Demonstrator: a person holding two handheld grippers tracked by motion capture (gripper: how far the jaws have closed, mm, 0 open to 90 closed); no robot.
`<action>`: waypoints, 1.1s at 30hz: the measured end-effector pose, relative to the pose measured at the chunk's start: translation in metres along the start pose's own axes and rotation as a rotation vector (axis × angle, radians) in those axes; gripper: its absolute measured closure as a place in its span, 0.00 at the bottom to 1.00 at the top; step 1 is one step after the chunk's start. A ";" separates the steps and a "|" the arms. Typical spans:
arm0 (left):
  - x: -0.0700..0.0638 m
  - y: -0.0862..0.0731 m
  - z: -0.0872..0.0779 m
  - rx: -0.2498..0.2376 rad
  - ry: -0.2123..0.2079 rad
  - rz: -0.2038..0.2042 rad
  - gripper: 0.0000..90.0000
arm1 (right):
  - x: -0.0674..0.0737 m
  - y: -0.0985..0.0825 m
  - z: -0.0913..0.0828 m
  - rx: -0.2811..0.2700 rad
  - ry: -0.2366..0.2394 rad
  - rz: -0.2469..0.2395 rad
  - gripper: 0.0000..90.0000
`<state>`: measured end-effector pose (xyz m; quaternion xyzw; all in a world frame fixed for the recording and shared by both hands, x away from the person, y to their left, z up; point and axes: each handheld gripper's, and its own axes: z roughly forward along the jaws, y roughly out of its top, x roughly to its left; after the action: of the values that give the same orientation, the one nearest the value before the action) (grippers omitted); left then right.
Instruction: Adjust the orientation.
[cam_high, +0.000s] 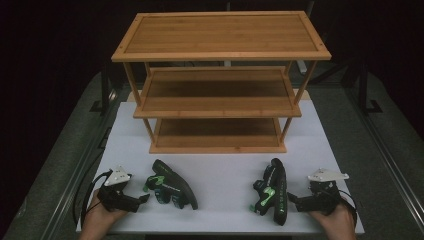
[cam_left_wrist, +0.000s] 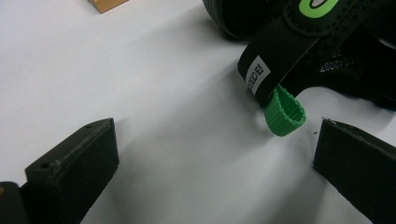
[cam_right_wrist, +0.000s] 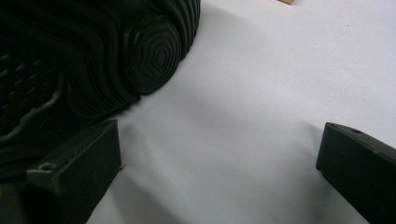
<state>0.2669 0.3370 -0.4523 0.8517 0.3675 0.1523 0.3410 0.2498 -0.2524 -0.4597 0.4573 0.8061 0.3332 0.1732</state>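
Both grippers rest low at the near edge of the white table (cam_high: 220, 170), each in one of the person's hands, jaws spread wide with nothing between them. Left gripper (cam_high: 145, 198) sits at the near left, pointing right toward the left sandal (cam_high: 172, 182), which lies on its side just beside the jaw tips, its sole turned to the right and its straps facing the gripper. In the left gripper view, the green loop (cam_left_wrist: 284, 111) at the end of a black strap (cam_left_wrist: 275, 58) hangs just ahead of the right-hand jaw, close to it but apart; bare table lies between the jaws.

Right gripper (cam_high: 292, 198) sits at the near right, pointing left toward the right sandal (cam_high: 274, 192), which also lies on its side, with its ribbed sole turned toward that gripper. In the right gripper view, the dark sole (cam_right_wrist: 93, 60) lies just beyond the left-hand jaw, so near that I cannot tell whether they touch; the other jaw stands well clear over white table.

Farther off, behind both sandals, a three-tier wooden rack (cam_high: 220, 80) stands in the middle of the table.
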 end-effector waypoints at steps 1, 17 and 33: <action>0.000 0.000 0.000 0.000 0.000 0.000 0.00 | 0.000 0.000 0.000 0.000 0.000 0.000 0.00; 0.002 -0.004 -0.024 -0.056 -0.028 -0.002 0.39 | 0.000 -0.001 0.000 -0.002 -0.003 0.000 0.00; -0.014 0.024 -0.052 -0.174 -0.183 0.019 1.00 | 0.000 -0.001 0.000 -0.002 -0.003 0.000 0.00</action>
<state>0.2428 0.3394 -0.3984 0.8327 0.3123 0.1086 0.4442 0.2491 -0.2525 -0.4599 0.4574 0.8056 0.3335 0.1748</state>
